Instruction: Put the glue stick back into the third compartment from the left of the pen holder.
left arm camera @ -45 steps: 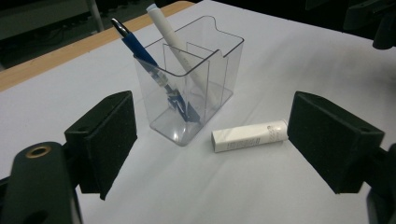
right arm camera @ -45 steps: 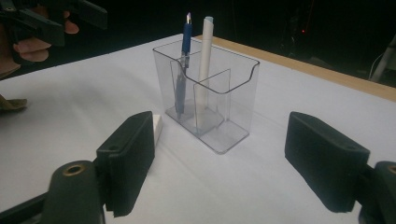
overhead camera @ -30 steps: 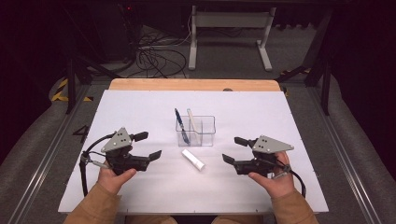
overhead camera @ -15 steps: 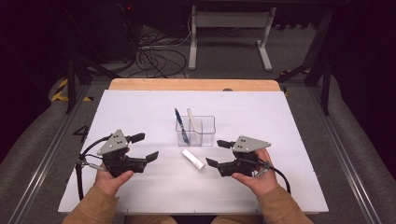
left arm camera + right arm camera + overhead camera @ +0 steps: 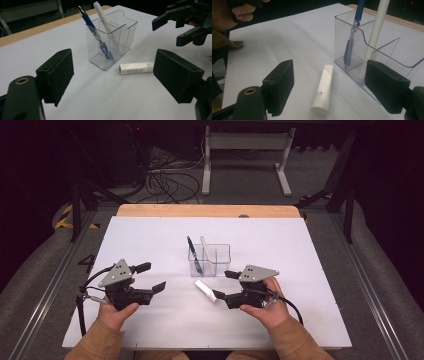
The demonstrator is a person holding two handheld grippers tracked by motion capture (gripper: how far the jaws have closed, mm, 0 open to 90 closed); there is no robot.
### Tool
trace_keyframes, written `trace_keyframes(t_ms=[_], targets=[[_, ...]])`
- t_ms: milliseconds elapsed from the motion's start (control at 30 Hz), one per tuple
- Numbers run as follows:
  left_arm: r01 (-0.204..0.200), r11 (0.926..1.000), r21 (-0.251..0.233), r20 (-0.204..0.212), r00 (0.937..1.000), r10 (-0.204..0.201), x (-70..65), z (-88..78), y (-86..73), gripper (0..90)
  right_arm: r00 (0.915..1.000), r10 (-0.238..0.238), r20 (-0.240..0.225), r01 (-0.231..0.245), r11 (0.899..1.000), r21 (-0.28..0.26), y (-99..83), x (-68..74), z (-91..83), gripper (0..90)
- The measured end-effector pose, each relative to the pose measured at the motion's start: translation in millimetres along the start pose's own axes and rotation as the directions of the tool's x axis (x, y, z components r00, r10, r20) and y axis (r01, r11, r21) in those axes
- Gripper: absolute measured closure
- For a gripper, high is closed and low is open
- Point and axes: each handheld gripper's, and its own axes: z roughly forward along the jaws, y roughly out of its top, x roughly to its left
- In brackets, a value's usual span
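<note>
Close by, white tube [image 5: 322, 93] — cap end cut off; right gripper [image 5: 223, 284] open-jawed

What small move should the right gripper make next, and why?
Probably ease the right gripper forward and down until its open jaws straddle the white tube, then close. The tube lies flat on the table beside the clear holder, already lined up between the jaws but not yet touched, and nothing blocks the way.

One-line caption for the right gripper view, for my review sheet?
Open right hand-held gripper lined up on a white tube lying beside a clear pen holder.
</note>
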Motion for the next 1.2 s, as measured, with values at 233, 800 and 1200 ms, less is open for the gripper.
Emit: trace_keyframes(t_ms=[233,800,1200], targets=[[0.001,1.0,0.006,0.011,0.9999,-0.001,1.0,1.0,0.0,17.7,0.9987,0.039,0.032,-0.041,0.997,0.06,11.7,4.0,3.2,25.4],[0.014,0.9999,0.0,0.011,0.9998,-0.014,2.1,-0.3,-1.3,17.6,0.9976,0.041,0.056,-0.053,0.97,0.236,24.8,11.4,28.0,27.0],[0.017,0.9999,-0.001,0.012,0.9998,-0.017,5.2,-1.2,-1.5,17.6,0.9943,0.029,0.102,-0.057,0.957,0.285,28.3,16.3,36.5,31.1]])
